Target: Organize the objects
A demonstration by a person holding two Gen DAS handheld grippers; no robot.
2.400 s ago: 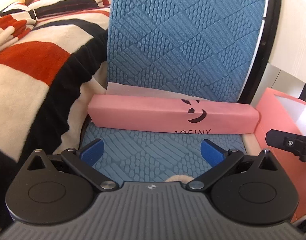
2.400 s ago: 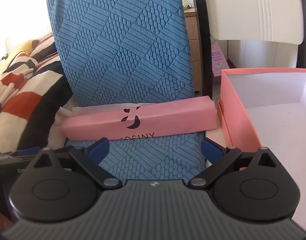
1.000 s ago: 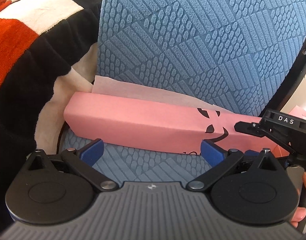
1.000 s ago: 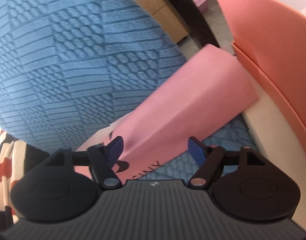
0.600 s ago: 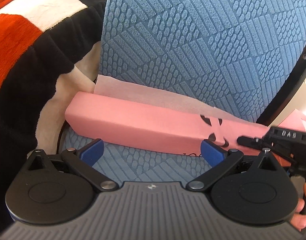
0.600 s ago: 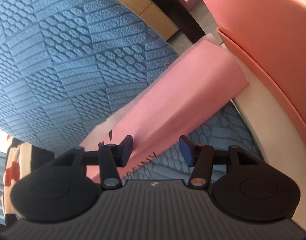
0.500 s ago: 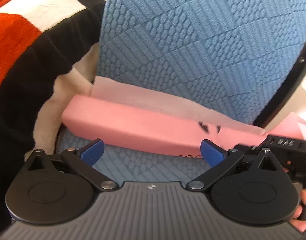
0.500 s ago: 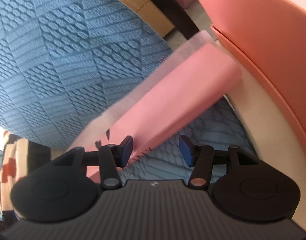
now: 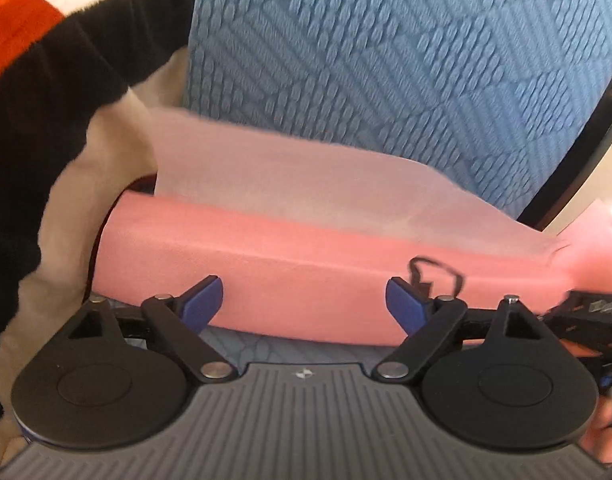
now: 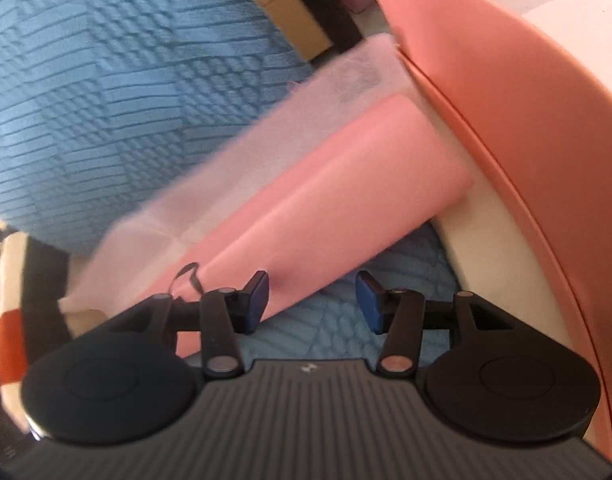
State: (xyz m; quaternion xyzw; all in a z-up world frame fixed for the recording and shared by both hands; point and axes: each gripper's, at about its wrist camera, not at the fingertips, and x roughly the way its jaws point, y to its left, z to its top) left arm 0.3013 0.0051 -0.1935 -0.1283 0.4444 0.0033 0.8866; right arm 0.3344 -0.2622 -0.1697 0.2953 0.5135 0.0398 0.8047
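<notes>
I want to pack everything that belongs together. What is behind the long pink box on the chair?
A sheet of pale pink tissue paper rises behind the pink box, against the blue chair back. Whatever the tissue covers is hidden.

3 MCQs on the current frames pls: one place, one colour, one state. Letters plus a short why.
1. The pink box lid rests on:
A. blue chair seat
B. floor
C. desk

2. The tissue paper behind the lid is:
A. green
B. pale pink
C. black

3. The left gripper jaws are:
A. shut on the lid
B. open
C. out of view

Key:
1 A, blue textured chair seat shows beneath the lid.
2 B, a pale pink sheet rises above it.
3 B, the blue pads stand wide apart, gripping nothing.
</notes>
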